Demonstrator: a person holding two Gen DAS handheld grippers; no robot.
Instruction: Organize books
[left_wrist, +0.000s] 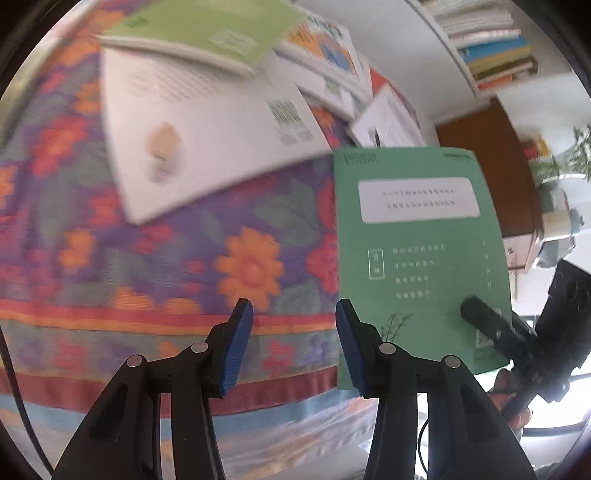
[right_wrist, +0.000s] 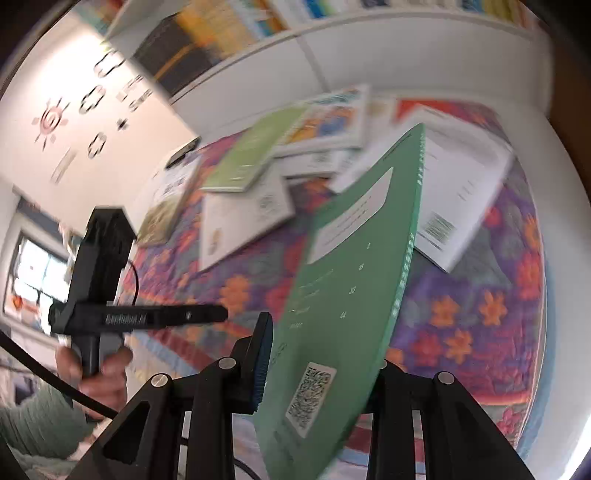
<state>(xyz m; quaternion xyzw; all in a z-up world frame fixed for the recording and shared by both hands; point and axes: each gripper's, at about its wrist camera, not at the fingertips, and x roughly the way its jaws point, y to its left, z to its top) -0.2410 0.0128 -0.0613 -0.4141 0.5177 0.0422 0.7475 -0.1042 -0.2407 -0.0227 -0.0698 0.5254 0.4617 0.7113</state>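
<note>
Books lie scattered over the flowered tablecloth (left_wrist: 155, 258), and one of them, the green book (right_wrist: 343, 295), is lifted off it, clamped near its lower corner between the fingers of the right gripper (right_wrist: 321, 373). Seen from the right wrist, this book stands almost edge-on and tilted, its spine side towards the far end of the cloth, a QR sticker close to the clamping pads. From the left wrist its flat cover faces the camera, and one black finger (left_wrist: 484, 317) of the right gripper presses on its lower right part.

The left gripper (left_wrist: 293, 343) hangs above the near border of the tablecloth with its blue-padded tongs apart and nothing between them; its right pad sits just beside the green book's left edge, though whether they touch cannot be told.

Beyond the green book, on the cloth, lie a large white book (left_wrist: 207, 147), a lime-green book (left_wrist: 207, 33) overlapping its far edge, and several more white and orange covers, all blurred. Behind the cloth stands a white bookshelf (right_wrist: 332, 40) with rows of coloured spines.
</note>
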